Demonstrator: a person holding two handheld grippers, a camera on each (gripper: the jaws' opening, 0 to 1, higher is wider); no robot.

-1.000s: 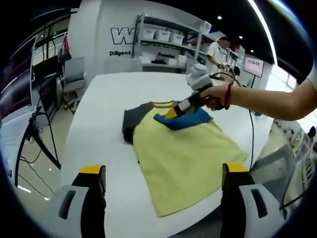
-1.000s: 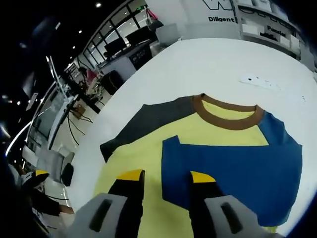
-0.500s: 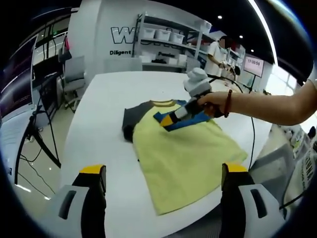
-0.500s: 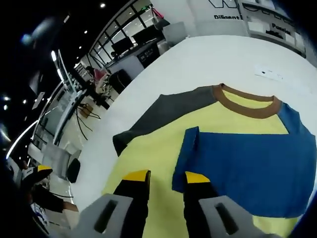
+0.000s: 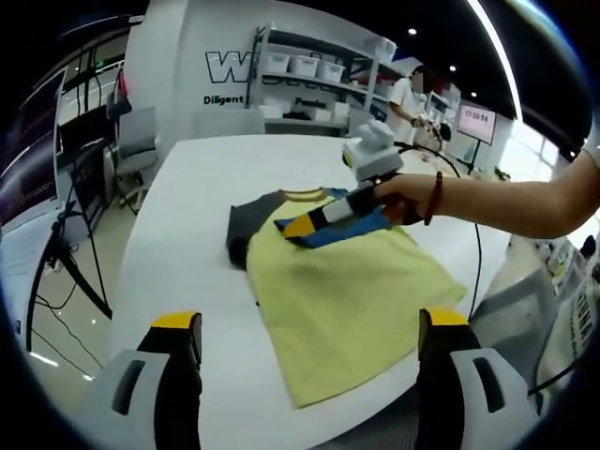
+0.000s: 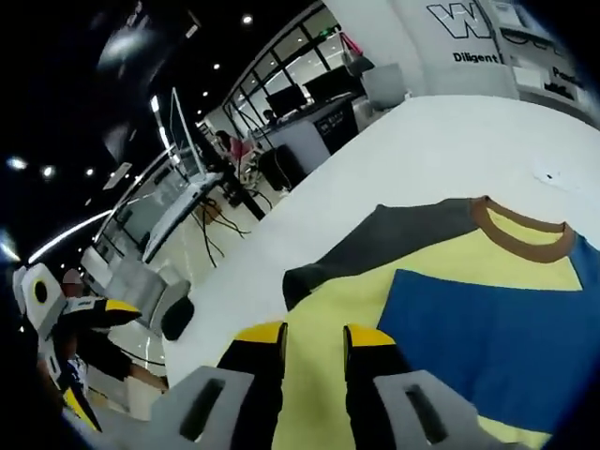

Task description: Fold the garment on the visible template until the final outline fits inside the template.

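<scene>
Left gripper view: the white desk (image 5: 178, 234) carries the yellow short-sleeved shirt with one grey and one blue sleeve (image 5: 347, 300), spread flat near the middle of the desk, its brown collar (image 5: 305, 195) toward the far edge and its hem toward the near edge, so the long axis runs from near edge to far edge. No template outline can be made out under the cloth. The blue sleeve (image 5: 352, 230) lies folded inward across the chest; the grey sleeve (image 5: 246, 225) is spread out flat toward the desk's left edge, unfolded. The right gripper (image 5: 295, 227) hangs over the chest close to the grey sleeve, while the left gripper (image 5: 309, 347) sits well back over the near edge with its fingers wide apart and nothing between them. The right gripper is judged the nearer one for the grey sleeve.

In the right gripper view the grey sleeve (image 6: 375, 251) lies ahead and slightly left of the right gripper's (image 6: 314, 336) yellow-tipped fingers, which stand only a narrow gap apart with no cloth seen pinched between them, above the yellow body of the shirt.

Against the frame one second earlier, the right gripper has been carried off the folded blue sleeve (image 6: 497, 328) and across the chest toward the grey sleeve; the shirt is unchanged, and the left gripper has been kept in place.
</scene>
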